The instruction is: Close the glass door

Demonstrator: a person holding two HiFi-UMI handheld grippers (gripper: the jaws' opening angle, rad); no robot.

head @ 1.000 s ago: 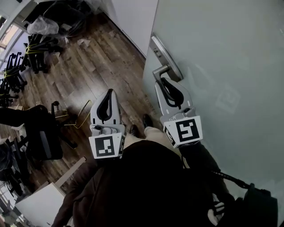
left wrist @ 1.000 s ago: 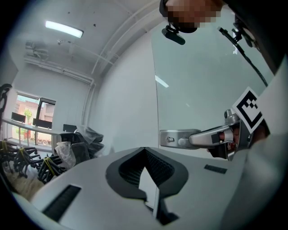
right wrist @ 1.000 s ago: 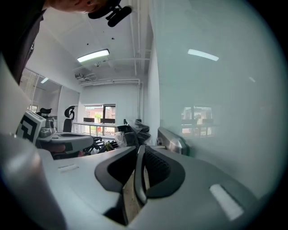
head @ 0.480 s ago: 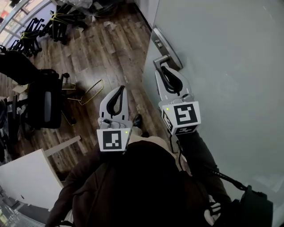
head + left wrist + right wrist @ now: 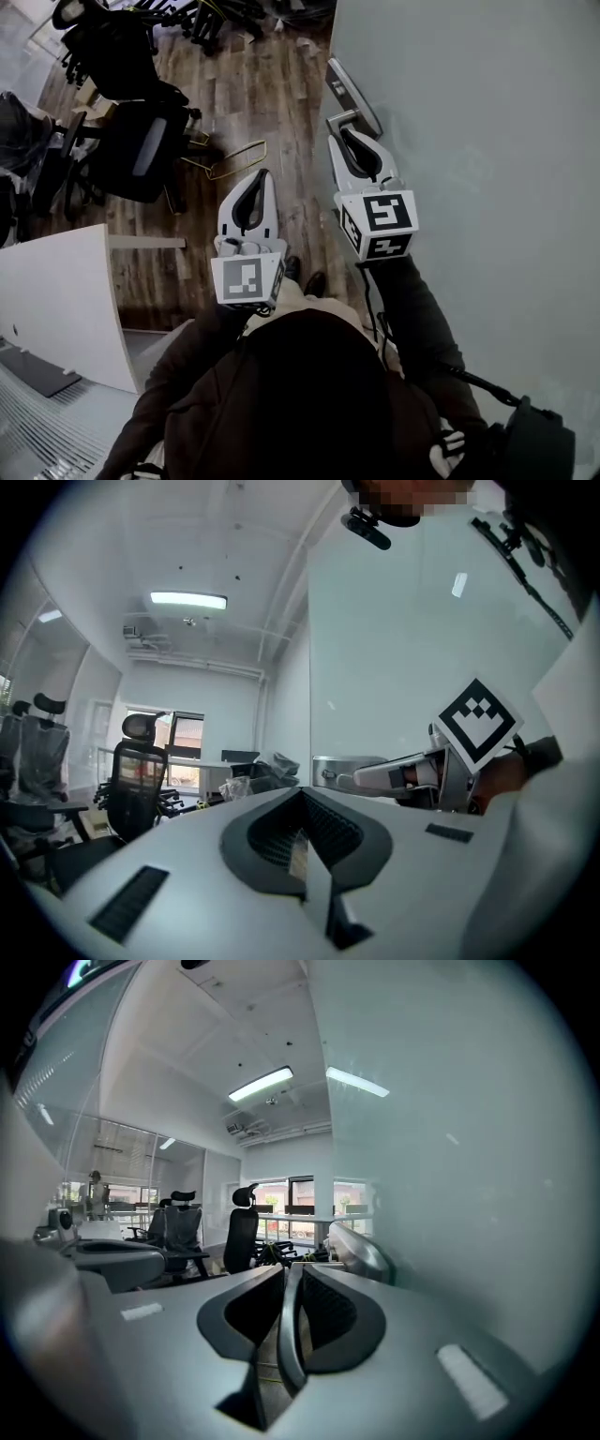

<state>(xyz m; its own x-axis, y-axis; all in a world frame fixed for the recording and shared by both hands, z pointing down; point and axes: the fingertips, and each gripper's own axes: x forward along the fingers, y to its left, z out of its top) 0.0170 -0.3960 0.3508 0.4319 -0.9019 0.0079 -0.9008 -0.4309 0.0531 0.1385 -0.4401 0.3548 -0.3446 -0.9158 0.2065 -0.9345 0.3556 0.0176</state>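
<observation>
Right tool [image 5: 345, 134] is clenched with nothing between its jaws; the right gripper view shows the two jaws pressed together. Its tip sits right under the lever handle [image 5: 344, 119] of the glass door [image 5: 487, 187], close against the frosted pane. In the right gripper view the handle is just to the right of the jaws, beside them and not gripped. I cannot tell whether tool and lever actually touch.

Left tool [image 5: 263, 174] is also clenched and empty. It hangs over the wood floor [image 5: 253, 103], away from the door and level with the right one, and has no job here.

The door's free edge with its handle plate [image 5: 352, 82] is at top centre of the head view. Office chairs [image 5: 141, 141] stand beyond on the open side. No frame or latch side is in view, so how far the door is from closed cannot be read.

Step in hand, as I judge it: move the door by its handle with the right tool.
- Hook or press the closed jaws against the lever near its root, not the tip, so they do not slide off the smooth metal.
- Push along the door's swing, steady and slow.
- Do not bear on the glass itself.
- Keep the left tool and the feet out of the door's path.

Risk: the tool slipping off the rounded lever.
</observation>
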